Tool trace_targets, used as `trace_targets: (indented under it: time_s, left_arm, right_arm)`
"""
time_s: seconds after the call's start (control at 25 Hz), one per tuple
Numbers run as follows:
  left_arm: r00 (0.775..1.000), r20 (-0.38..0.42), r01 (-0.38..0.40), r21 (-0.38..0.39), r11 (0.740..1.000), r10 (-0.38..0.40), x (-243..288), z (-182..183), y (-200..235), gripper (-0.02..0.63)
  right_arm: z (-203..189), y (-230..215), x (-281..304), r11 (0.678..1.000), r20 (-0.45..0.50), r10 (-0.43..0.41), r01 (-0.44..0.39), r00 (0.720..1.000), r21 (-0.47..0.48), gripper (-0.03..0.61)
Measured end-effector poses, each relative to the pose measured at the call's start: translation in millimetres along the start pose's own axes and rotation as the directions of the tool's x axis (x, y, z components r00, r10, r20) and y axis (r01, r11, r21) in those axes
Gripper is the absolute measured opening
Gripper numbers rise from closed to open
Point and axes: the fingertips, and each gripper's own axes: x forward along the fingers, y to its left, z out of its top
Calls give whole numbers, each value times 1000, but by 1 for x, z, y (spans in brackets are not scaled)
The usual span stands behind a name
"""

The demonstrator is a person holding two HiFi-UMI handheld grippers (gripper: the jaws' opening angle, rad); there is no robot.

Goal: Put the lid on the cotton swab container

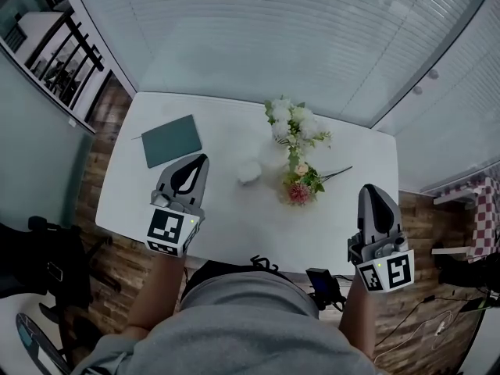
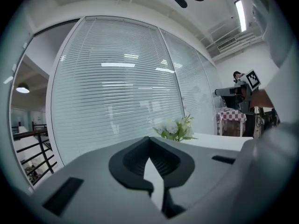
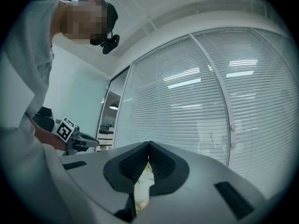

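This looks like an office, most likely a glass-walled meeting room. Tall glass partitions (image 1: 297, 37) with closed horizontal blinds curve round a plain white desk (image 1: 234, 225), which stands on a wood-plank floor (image 1: 98, 158). The desk holds a green notebook (image 1: 172, 140) and some flowers (image 1: 293, 123). The left gripper view shows a white ceiling with a strip light (image 2: 241, 14) and slotted air vents (image 2: 231, 41). Past the room's left side a black railing (image 1: 66, 53) edges another lit space, and a small table with a checked cloth (image 2: 230, 118) stands off to the right
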Motion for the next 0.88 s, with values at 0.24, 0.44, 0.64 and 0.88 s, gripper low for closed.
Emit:
trace_targets:
  time_s: [0.24, 0.44, 0.64, 0.88]
  left_arm:
    - [1000, -7, 1, -3, 1000, -1, 0, -2, 0, 6]
    - [1000, -9, 6, 0, 1000, -6, 0, -1, 2, 6]
    - [1000, -9, 15, 4, 1000, -15, 0, 0, -1, 6]
    - [1000, -10, 20, 9, 1000, -20, 2, 0, -3, 6]
  right_arm:
    - [-1, 1, 0, 1000, -2, -15, 15, 1000, -13, 25]
    - [1, 4, -2, 1000, -6, -24, 24, 1000, -16, 25]
    - [1, 5, -4, 1000, -3, -25, 25, 1000, -17, 25]
    - [1, 2, -7, 999, -4, -32, 32, 999, -7, 25]
